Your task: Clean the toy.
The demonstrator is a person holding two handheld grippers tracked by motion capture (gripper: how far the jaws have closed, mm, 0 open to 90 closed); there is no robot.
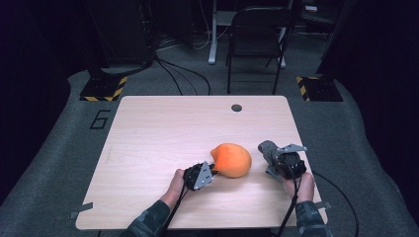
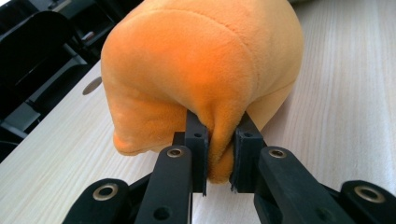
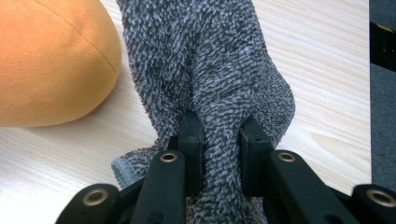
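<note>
While the left hand-held gripper (image 1: 213, 170) pinches a fold of the orange plush toy (image 1: 231, 159) at its near end, the right hand-held gripper (image 1: 272, 157) is clamped on a bunched ridge of the grey fuzzy cloth (image 1: 269, 149). Seen from the left gripper view, the left hand-held gripper (image 2: 219, 154) has only a narrow tuck of the orange plush toy (image 2: 201, 65) squeezed between its black jaws, with the rest of the soft body bulging above and resting on the pale wooden surface (image 1: 163, 133). From the right gripper view, the right hand-held gripper (image 3: 222, 149) pinches the grey fuzzy cloth (image 3: 210, 56), which drapes onto the surface just beside the toy; whether cloth and toy touch is hard to tell.

My judgement is that the left grip is the weak one: so little plush is caught that a lift or a pull could let the fold slide out and the toy roll toward the surface's near edge. The cloth is held by a loose gather, so dragging it could make it unfold or catch on the toy and shove it sideways. Pulling the two hands apart too fast would strain both pinches.

Counted: one orange plush toy, one grey fuzzy cloth, two hand-held grippers, one surface and one dark chair (image 1: 257, 34) beyond it.
</note>
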